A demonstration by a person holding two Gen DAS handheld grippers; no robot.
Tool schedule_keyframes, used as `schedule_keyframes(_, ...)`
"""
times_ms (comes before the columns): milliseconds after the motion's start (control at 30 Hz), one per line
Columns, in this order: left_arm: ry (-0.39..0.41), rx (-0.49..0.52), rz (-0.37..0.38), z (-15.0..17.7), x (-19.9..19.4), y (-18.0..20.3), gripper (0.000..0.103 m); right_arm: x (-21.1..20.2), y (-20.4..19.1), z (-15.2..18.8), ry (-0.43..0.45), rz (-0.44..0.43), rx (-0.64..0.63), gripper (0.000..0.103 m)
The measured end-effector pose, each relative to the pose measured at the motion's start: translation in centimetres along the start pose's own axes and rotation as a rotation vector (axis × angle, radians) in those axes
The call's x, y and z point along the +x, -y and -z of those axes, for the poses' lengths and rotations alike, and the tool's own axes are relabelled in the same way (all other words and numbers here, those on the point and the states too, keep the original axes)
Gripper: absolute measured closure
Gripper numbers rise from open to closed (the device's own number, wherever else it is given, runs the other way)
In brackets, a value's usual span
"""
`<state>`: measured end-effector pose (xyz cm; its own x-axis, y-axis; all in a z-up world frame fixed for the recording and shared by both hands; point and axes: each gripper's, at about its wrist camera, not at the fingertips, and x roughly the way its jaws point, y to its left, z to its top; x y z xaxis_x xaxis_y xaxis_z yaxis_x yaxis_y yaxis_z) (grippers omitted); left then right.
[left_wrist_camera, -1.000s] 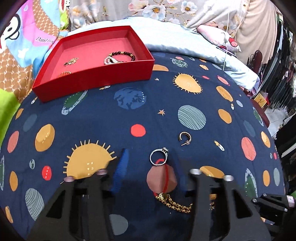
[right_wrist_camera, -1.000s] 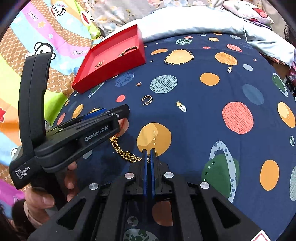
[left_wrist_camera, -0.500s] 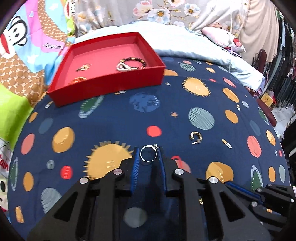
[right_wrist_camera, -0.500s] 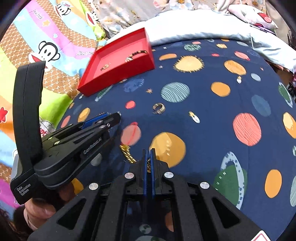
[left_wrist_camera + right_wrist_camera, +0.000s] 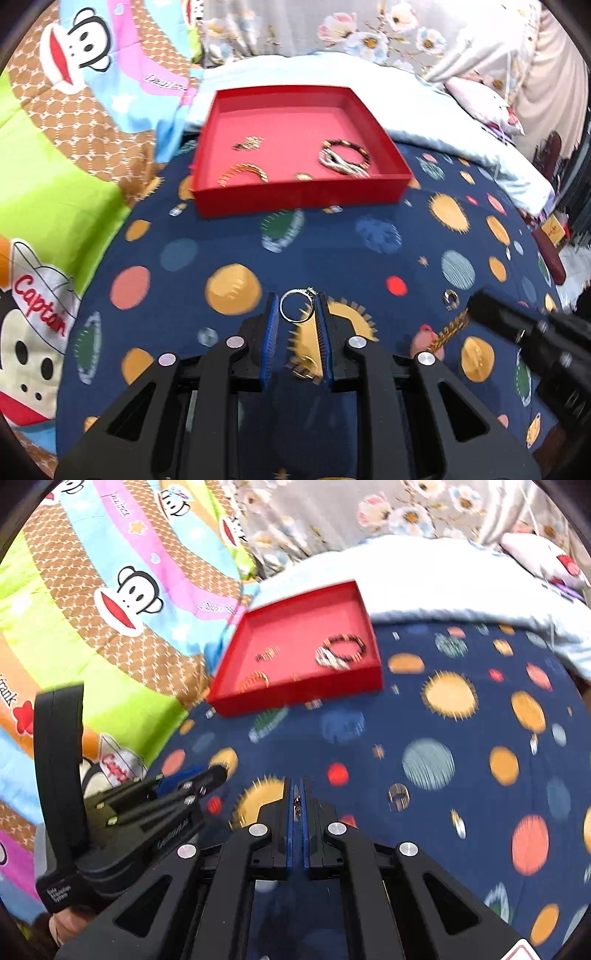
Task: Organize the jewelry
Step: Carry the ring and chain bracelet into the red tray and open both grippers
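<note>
My left gripper (image 5: 296, 308) is shut on a silver ring (image 5: 296, 307) and holds it above the navy planet-print cloth. My right gripper (image 5: 296, 794) is shut on a gold chain (image 5: 296, 805); the chain (image 5: 448, 330) hangs from its tip at the right of the left wrist view. A red tray (image 5: 295, 194) lies ahead with a beaded bracelet (image 5: 345, 147), a gold bangle (image 5: 243, 173) and small pieces inside. It also shows in the right wrist view (image 5: 295, 698). A gold hoop earring (image 5: 450, 298) lies on the cloth (image 5: 398, 796).
The cloth (image 5: 332, 251) covers a bed with a cartoon monkey quilt (image 5: 74, 129) at the left and a pale blue blanket (image 5: 443, 122) behind the tray. The left gripper's body (image 5: 129, 812) sits at the lower left of the right wrist view.
My left gripper closed on the ring, lifted it and moved toward the tray. My right gripper lifted the gold chain off the cloth and moved the same way.
</note>
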<state>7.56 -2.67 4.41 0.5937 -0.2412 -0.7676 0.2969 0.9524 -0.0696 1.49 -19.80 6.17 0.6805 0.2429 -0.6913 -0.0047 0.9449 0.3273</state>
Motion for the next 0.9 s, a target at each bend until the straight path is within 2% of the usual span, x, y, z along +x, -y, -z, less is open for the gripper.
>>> schedule_keyframes(267,0.038,-0.053,-0.023,-4.4,-0.7,-4.4,0.084,0.7,-2.0,-7.1,0.084,-0.027,-0.076,0.1)
schedule_keyframes(433,0.08,-0.022,-0.042,-8.6,-0.5,-5.6,0.084,2.2,-2.6,-12.2,0.137,-0.004,-0.129,0.1)
schedule_keyframes(567,0.115,0.001,-0.036,-12.2,0.3,-5.8,0.084,4.7,-1.7,-16.6,0.157,-0.019,-0.116,0.1)
schedule_keyframes(733,0.166,0.011,-0.007,-17.1,2.5,-5.9,0.083,8.6,-0.3,-21.1,0.157,-0.01,-0.106,0.1)
schedule_keyframes(900,0.127,-0.043,0.042,-20.1,7.2,-6.7,0.084,13.0,-0.1,-23.4,0.118,0.029,-0.133,0.1)
